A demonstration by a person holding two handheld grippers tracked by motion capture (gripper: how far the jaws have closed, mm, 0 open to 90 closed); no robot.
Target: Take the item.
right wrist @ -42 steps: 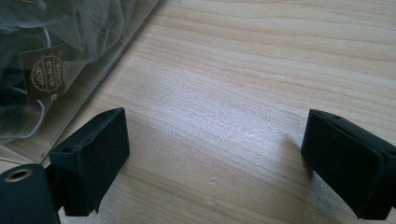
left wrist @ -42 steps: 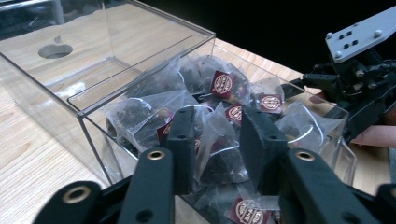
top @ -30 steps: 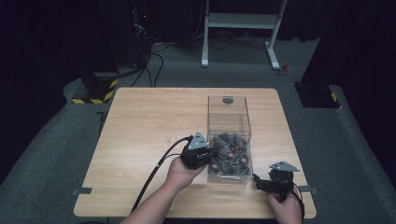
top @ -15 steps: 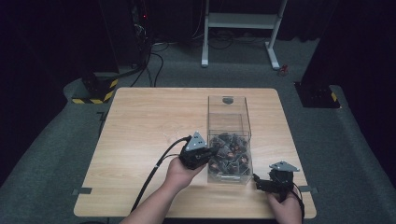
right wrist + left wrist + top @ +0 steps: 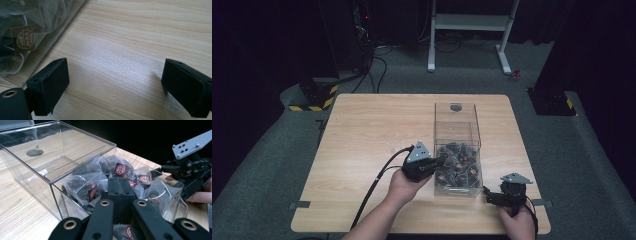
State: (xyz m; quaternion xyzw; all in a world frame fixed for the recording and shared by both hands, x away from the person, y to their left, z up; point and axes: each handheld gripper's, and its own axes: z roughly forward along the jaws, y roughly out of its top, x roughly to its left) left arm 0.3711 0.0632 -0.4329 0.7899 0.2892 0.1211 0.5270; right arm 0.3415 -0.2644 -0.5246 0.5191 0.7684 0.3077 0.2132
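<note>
Here, sachets [image 5: 85,185] surround closed left tongs [image 5: 119,186].

Clear box [image 5: 456,145] of tea bags [image 5: 85,183] on the worktop [image 5: 362,130]

The open-topped, see-through box stands upright toward the worktop's right half; pyramid mesh tea bags with maroon round-crested tags fill its near end, its far end bare.

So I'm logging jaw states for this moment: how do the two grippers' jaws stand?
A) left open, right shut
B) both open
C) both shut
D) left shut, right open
D: the left gripper has its jaws pressed together over the tea bags, while the right gripper has its jaws spread wide over the table.
</note>
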